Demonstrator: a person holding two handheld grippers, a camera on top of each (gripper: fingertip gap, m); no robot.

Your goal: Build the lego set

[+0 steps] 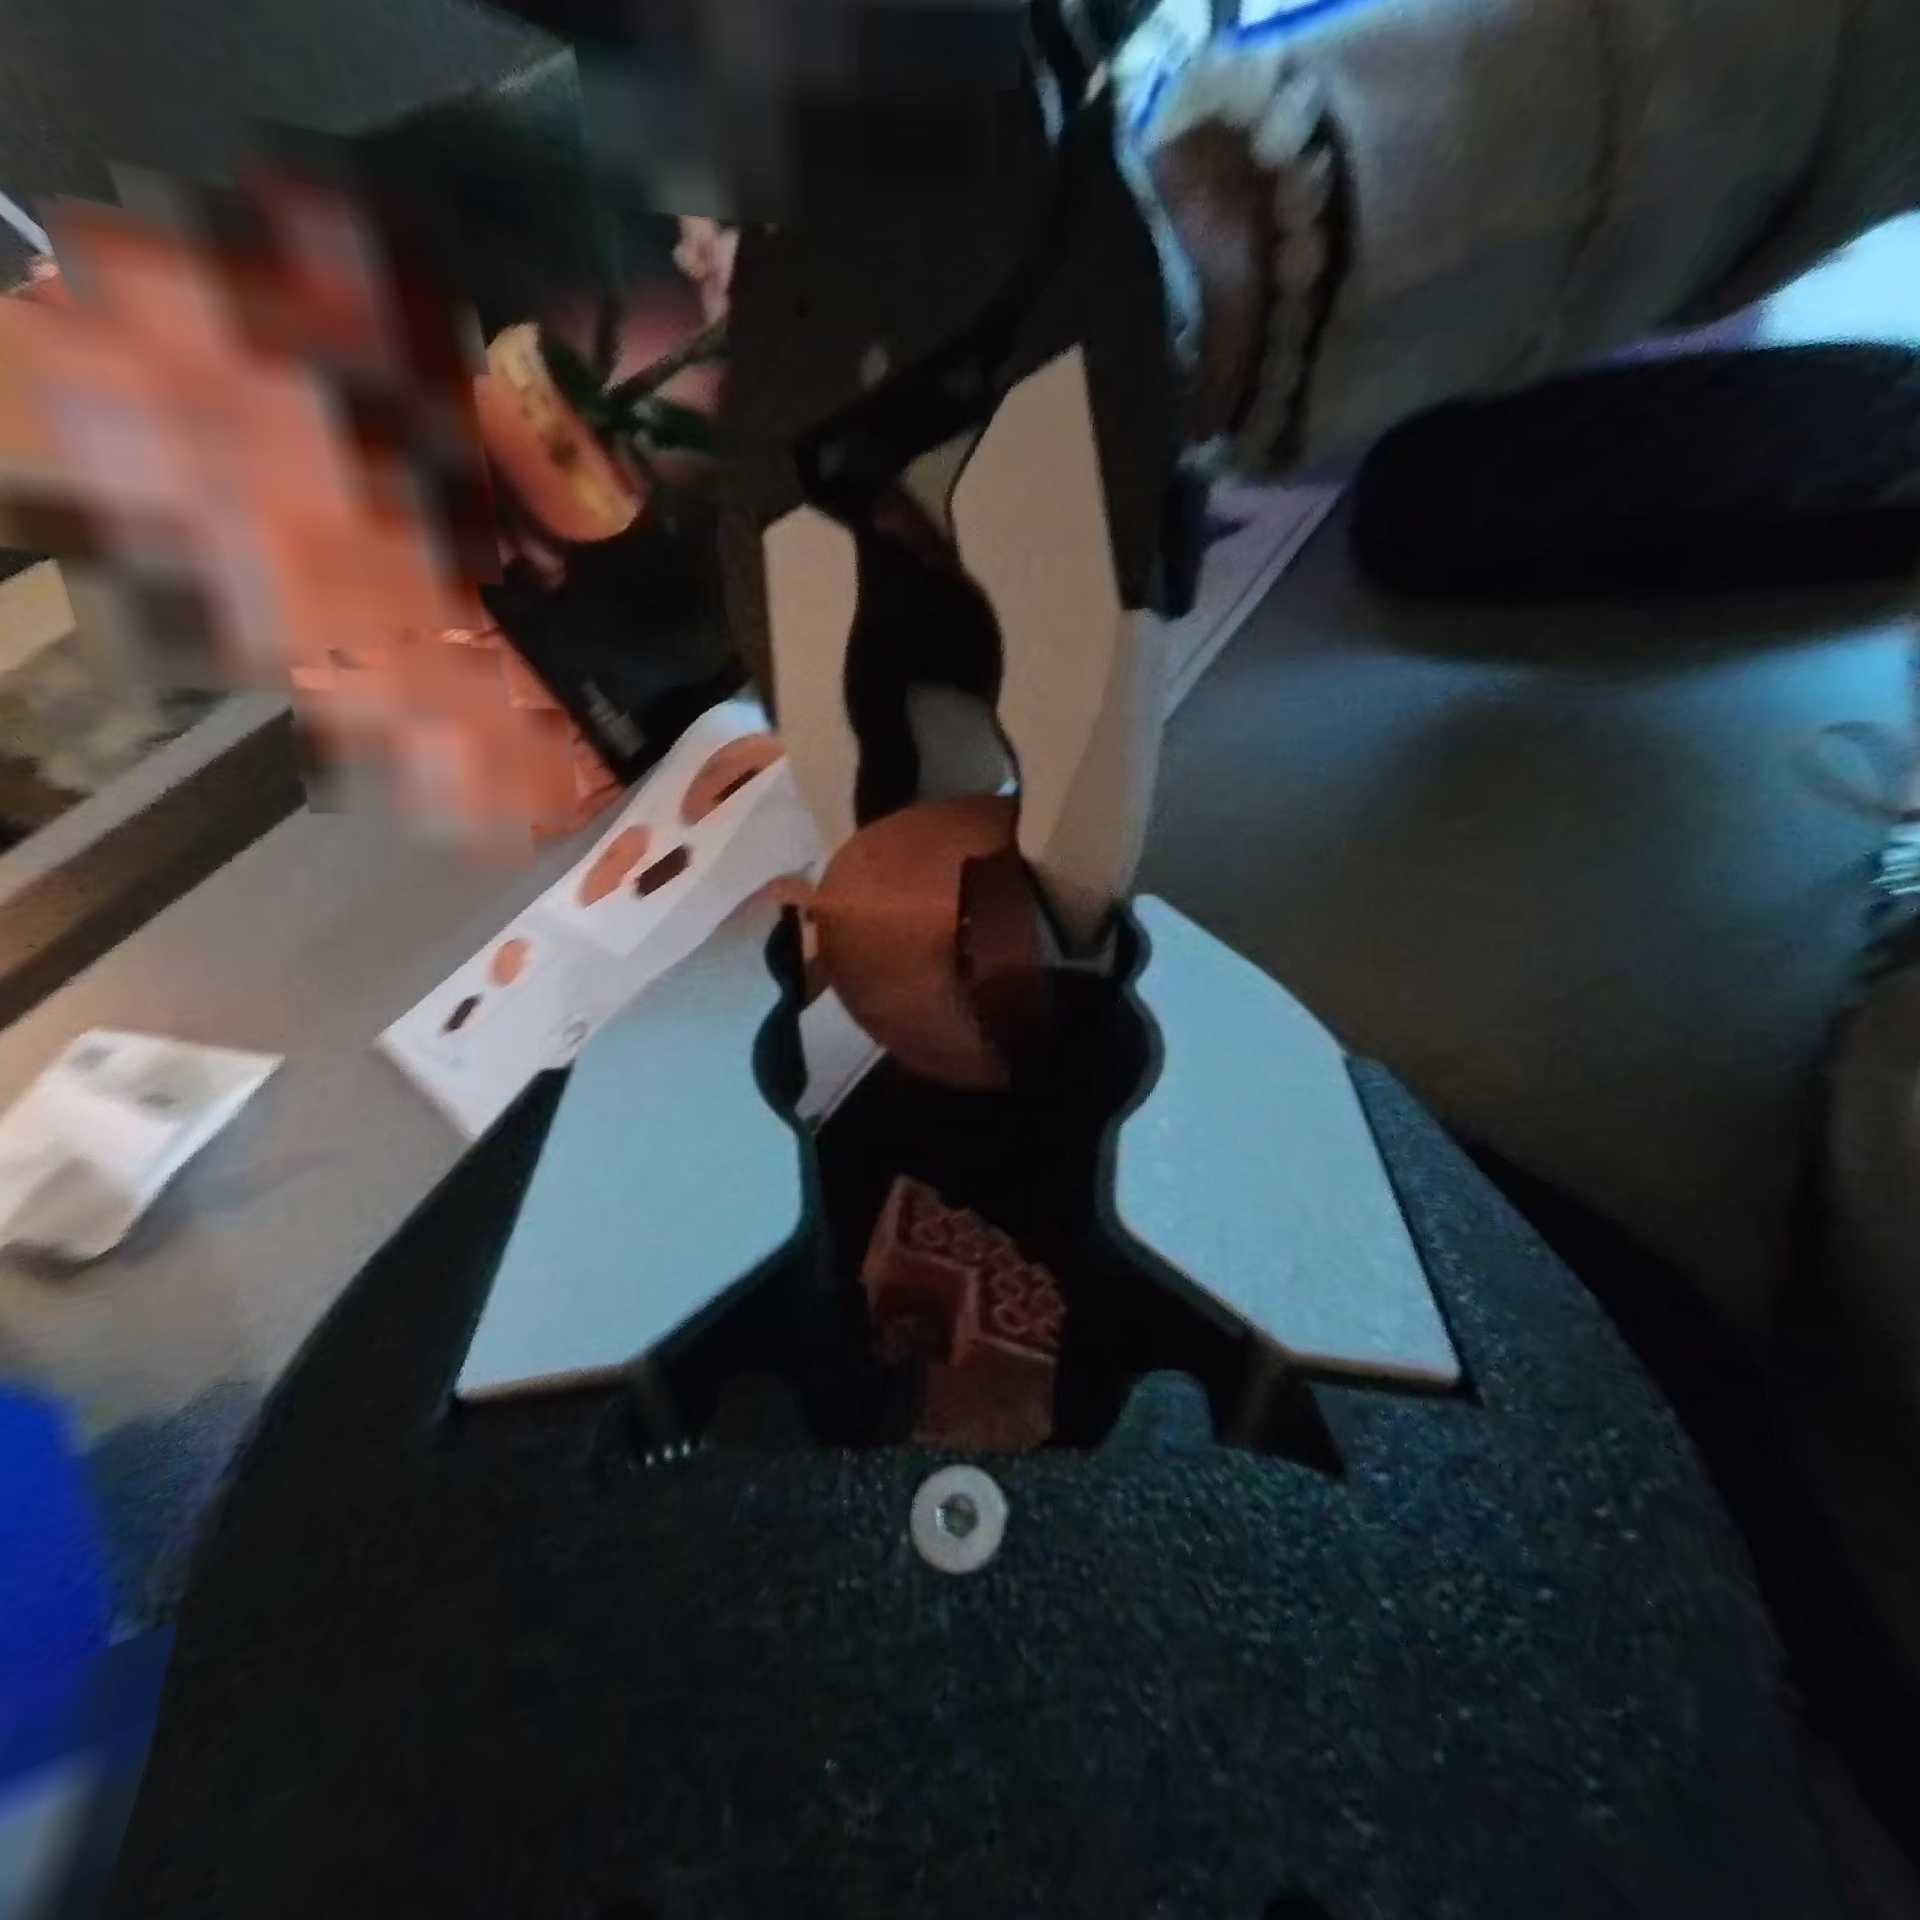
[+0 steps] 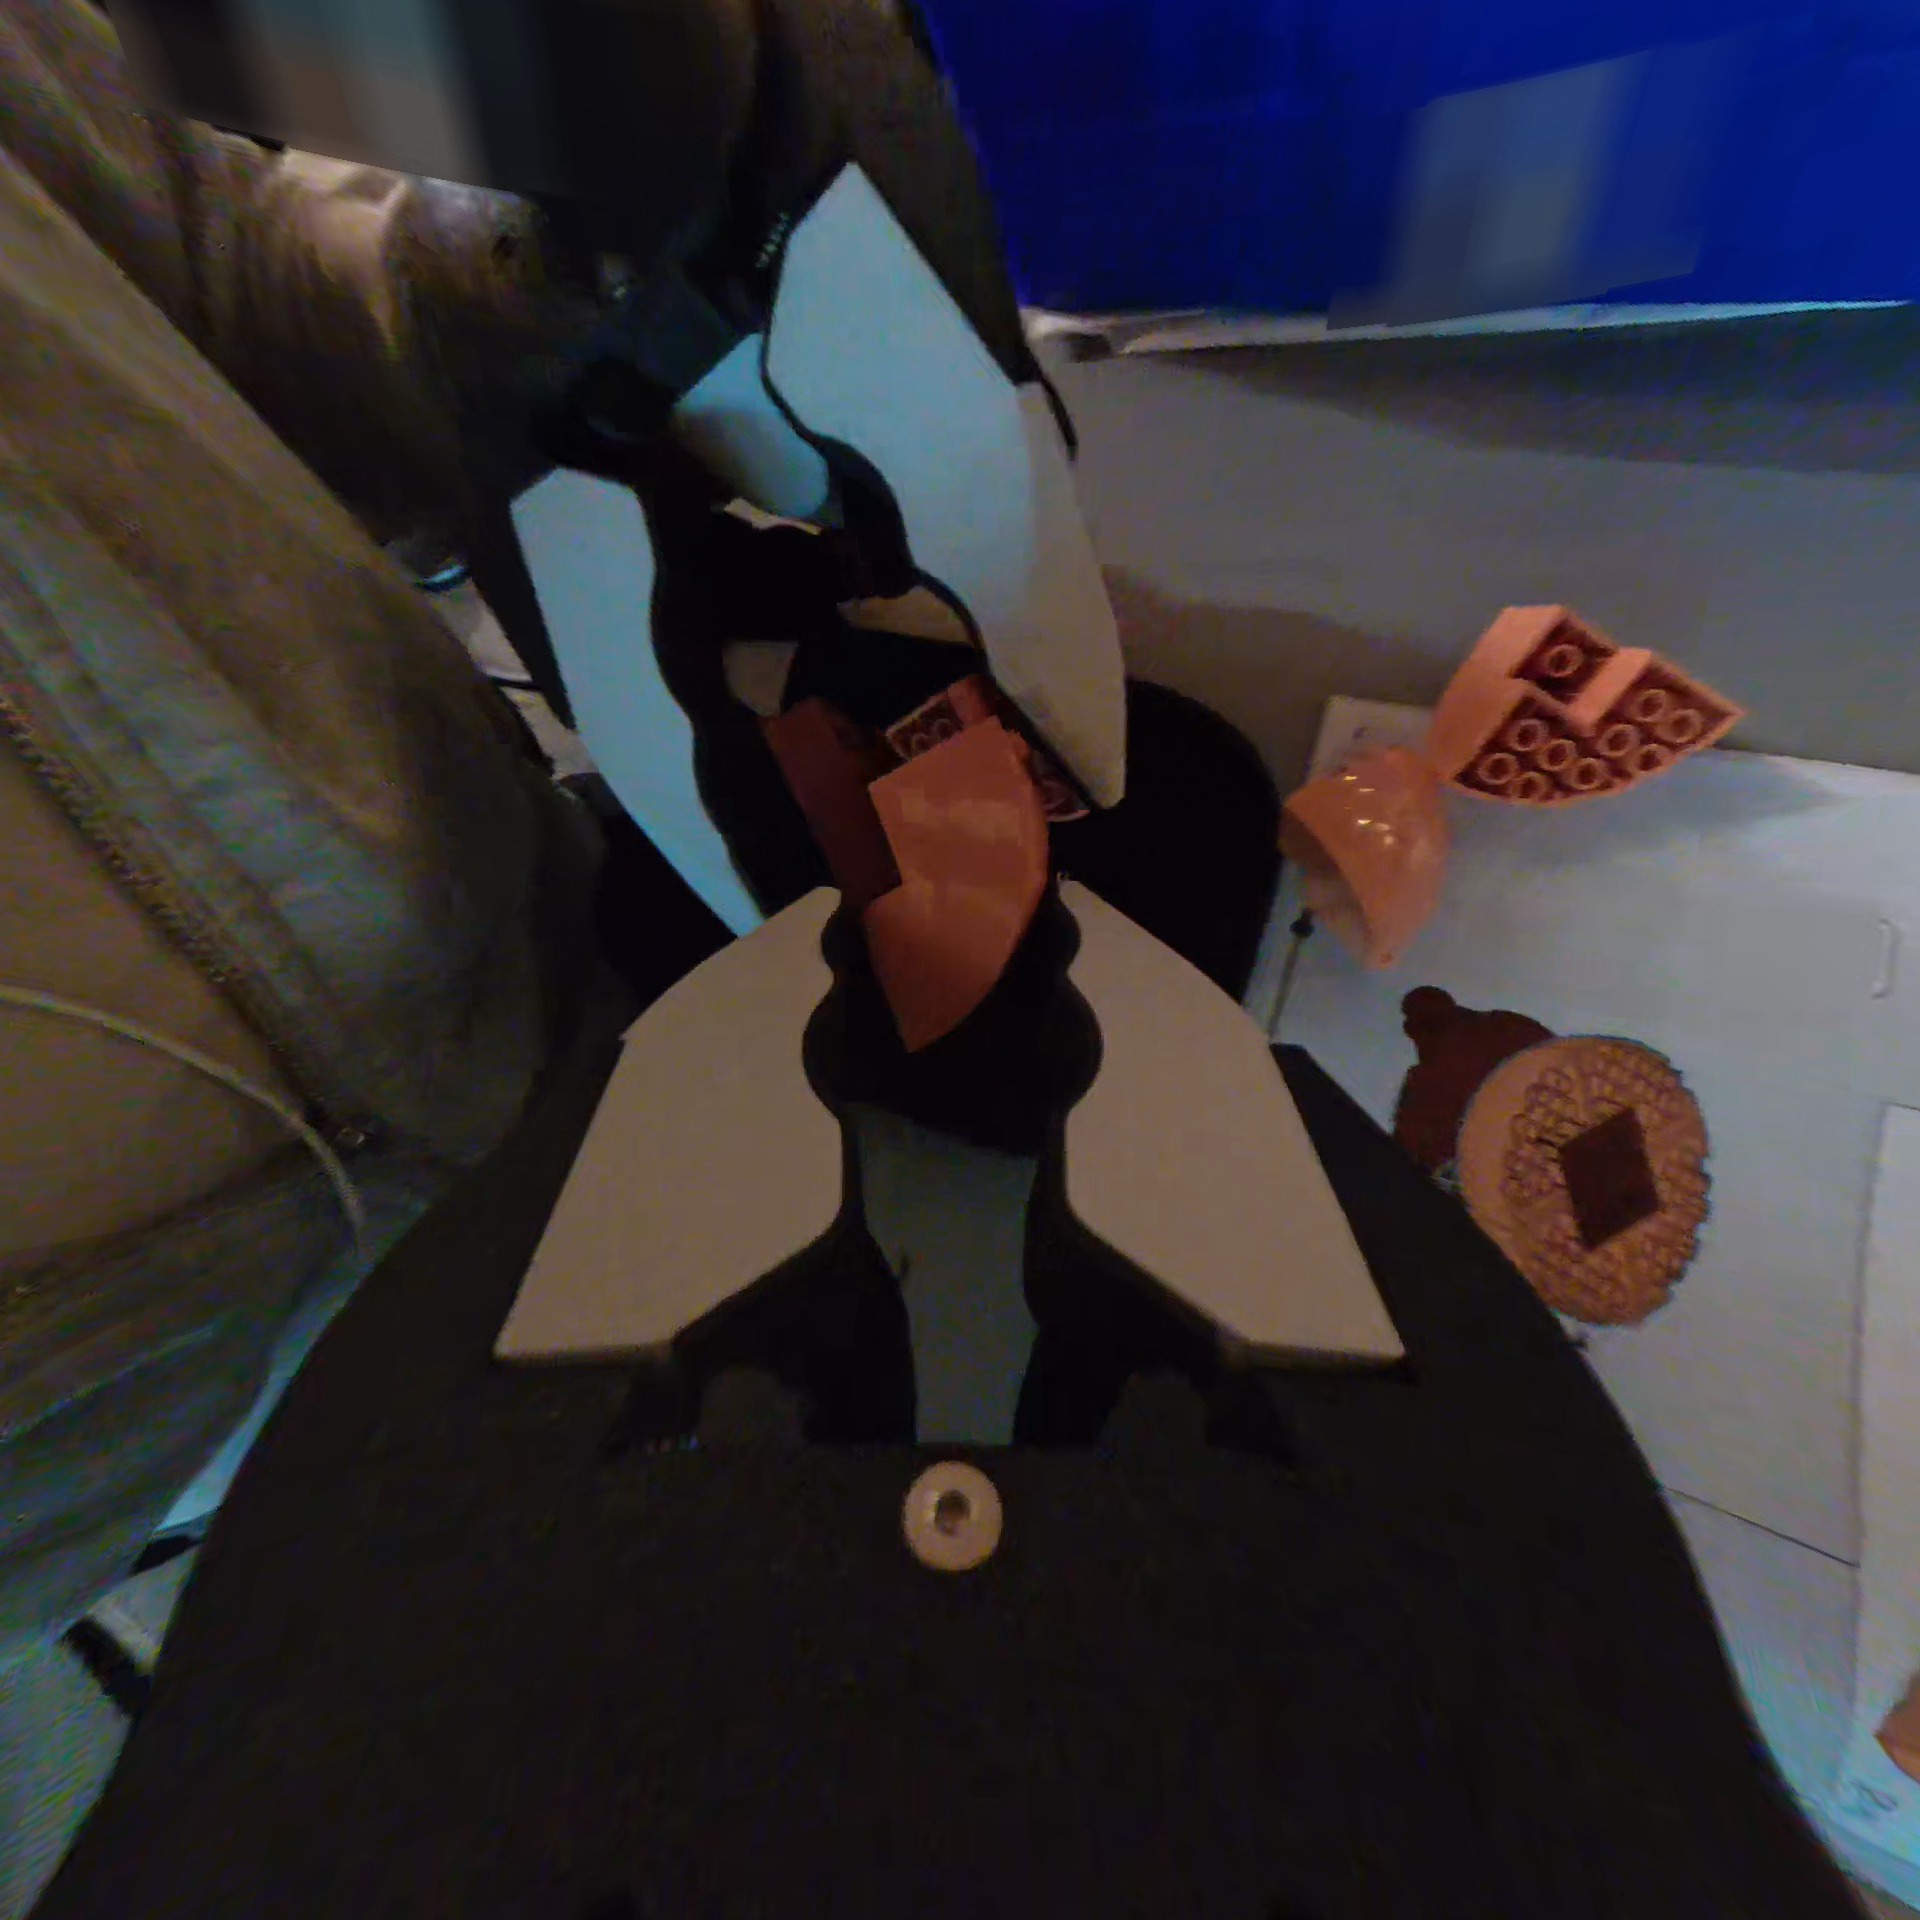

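Observation:
My right gripper (image 2: 951, 925) is shut on an orange-brown curved brick piece (image 2: 956, 894) that has dark brown bricks (image 2: 821, 790) fixed to it. In the left wrist view the right gripper comes down from above with white fingers (image 1: 1049, 675) and holds the same orange piece (image 1: 904, 935) at its tips. My left gripper (image 1: 961, 966) is open around this assembly. A brown studded brick (image 1: 966, 1299) of the assembly reaches deep between its pads (image 1: 1247, 1164), with gaps on both sides. In the right wrist view one left finger (image 2: 1039, 623) lies next to the studded brick (image 2: 935, 727).
A white sheet (image 2: 1662, 935) carries a pink studded wedge (image 2: 1590, 717), a pink dome piece (image 2: 1371, 852) and a round tan studded plate (image 2: 1579, 1174). A picture leaflet (image 1: 623, 894) and a white bag (image 1: 114, 1132) lie on the grey table. A jacket sleeve (image 2: 208, 727) is close by. My left and right fingertips are right by each other.

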